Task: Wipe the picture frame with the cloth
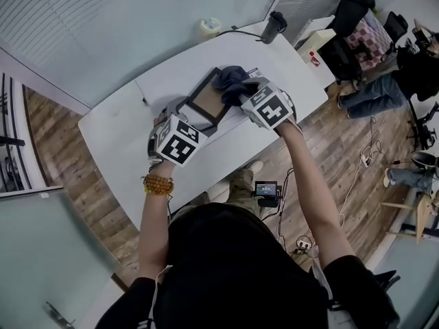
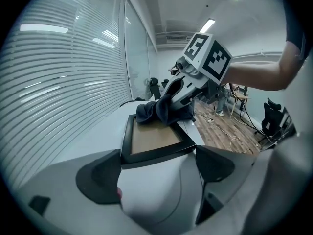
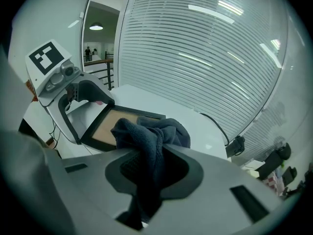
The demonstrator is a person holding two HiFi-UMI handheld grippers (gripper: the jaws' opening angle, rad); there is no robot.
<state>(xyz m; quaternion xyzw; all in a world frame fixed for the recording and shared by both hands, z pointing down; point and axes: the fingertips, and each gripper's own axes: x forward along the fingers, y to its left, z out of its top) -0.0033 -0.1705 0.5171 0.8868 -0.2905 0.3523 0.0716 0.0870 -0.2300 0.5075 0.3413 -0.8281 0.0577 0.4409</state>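
**A:** Where does the picture frame sit for you?

**B:** The picture frame [image 1: 206,100] lies on the white desk [image 1: 130,118] right in front of me, a black rim round a brown panel. My left gripper [image 2: 157,166] is at its near end. The fingers [image 2: 100,180] are spread wide, one on each side of that end, and the corners touch them. I read that as a grip across the width.

**A:** And the cloth?

**B:** The cloth [image 3: 151,131] is pinched in my right gripper [image 3: 154,168], whose fingers are nearly together on a thick fold. The loose bunch rests on the frame's far corner.

**A:** How do you expect them to handle?

**B:** The cloth is soft and light. I expect it to drag and bunch as it goes, so a firm hold on the fold seems right. The frame looks stiff and light, and I judge it would skate on this smooth desk — hence a hold on the rim. I would stay off the panel, which may be fragile — gentle pressure only.
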